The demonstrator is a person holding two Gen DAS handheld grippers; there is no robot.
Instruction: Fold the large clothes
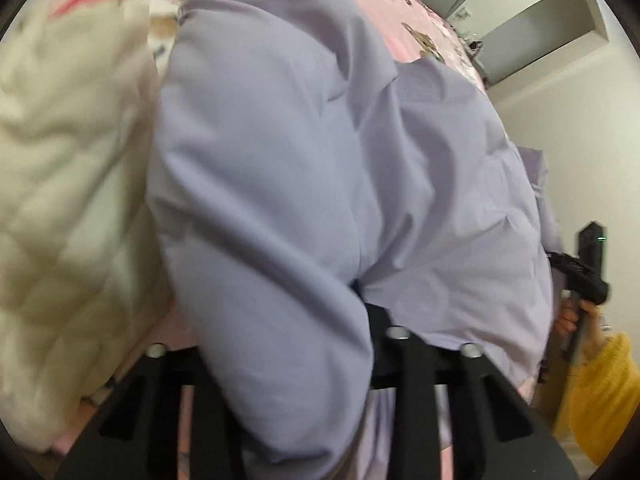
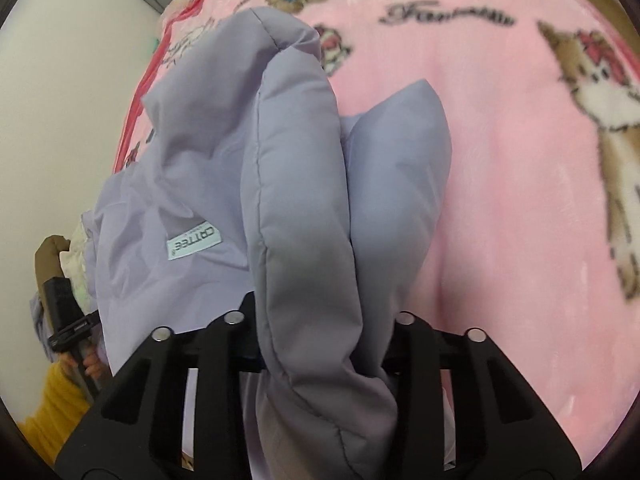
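Gripping a thick roll of the lilac padded jacket (image 2: 304,216), the right tool (image 2: 320,344) has its black fingers (image 2: 404,344) clenched on the fabric, a puffy fold bulging out between them toward twelve o'clock. The left tool (image 1: 360,320) is likewise clenched on the same jacket (image 1: 320,160), cloth swelling over its fingers (image 1: 400,352) and hiding the tips. Both bunches look lifted a little, while the rest of the jacket sprawls across the pink blanket (image 2: 500,200) on the bed.

In the left wrist view a cream quilted garment (image 1: 60,200) lies just beside the jacket at nine o'clock, and a hand in a yellow sleeve (image 1: 600,392) holds the other tool at four o'clock. A pale label (image 2: 194,243) shows on the lining at eight o'clock in the right wrist view.

The jacket looks light but bulky, soft, springy with filling, and its smooth shell is probably slippery. I'd judge a stitched edge or hem the safest hold, since a fat padded fold could squeeze out of the grip.
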